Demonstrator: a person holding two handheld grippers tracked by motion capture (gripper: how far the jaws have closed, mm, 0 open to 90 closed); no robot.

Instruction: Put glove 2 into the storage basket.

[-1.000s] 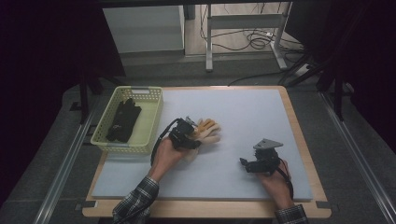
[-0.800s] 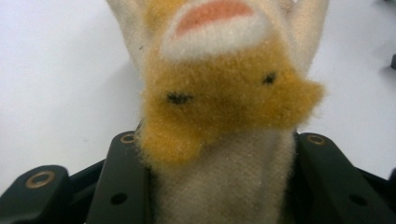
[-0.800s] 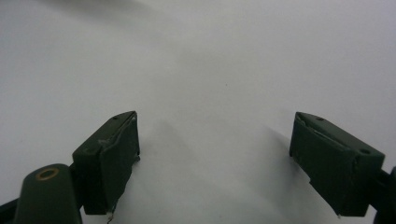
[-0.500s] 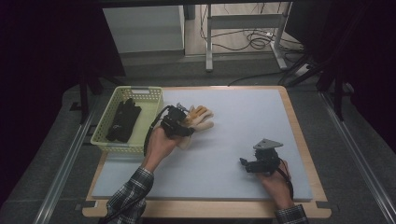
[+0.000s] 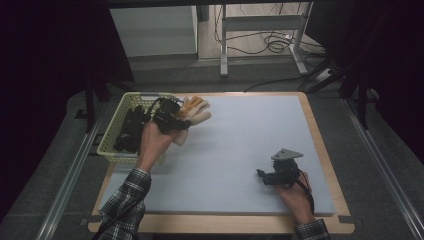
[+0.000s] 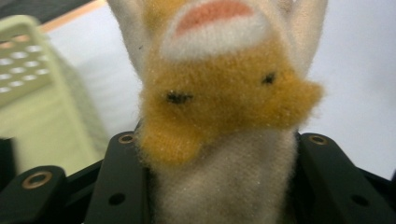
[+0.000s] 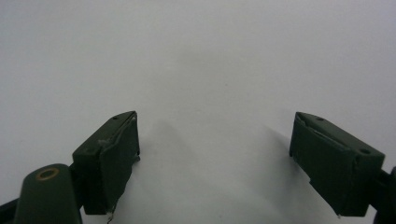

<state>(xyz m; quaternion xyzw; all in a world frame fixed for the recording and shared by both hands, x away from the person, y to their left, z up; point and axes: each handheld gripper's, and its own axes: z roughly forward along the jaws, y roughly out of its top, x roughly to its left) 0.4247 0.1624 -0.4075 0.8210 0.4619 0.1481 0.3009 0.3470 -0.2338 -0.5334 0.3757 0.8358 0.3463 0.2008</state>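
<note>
While the left tool (image 5: 175, 119) clamps one plush toy (image 6: 224, 93), one green basket (image 5: 116, 150) alongside, right tool (image 7: 215, 163) spread wide, empty.

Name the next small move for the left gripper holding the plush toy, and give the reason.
Probably carry it a little further left, over the pale green plastic basket. The left gripper is clamped on the fuzzy orange and white plush toy, lifted beside the basket's rim, where dark items already lie. The right gripper rests open on the grey mat.
</note>
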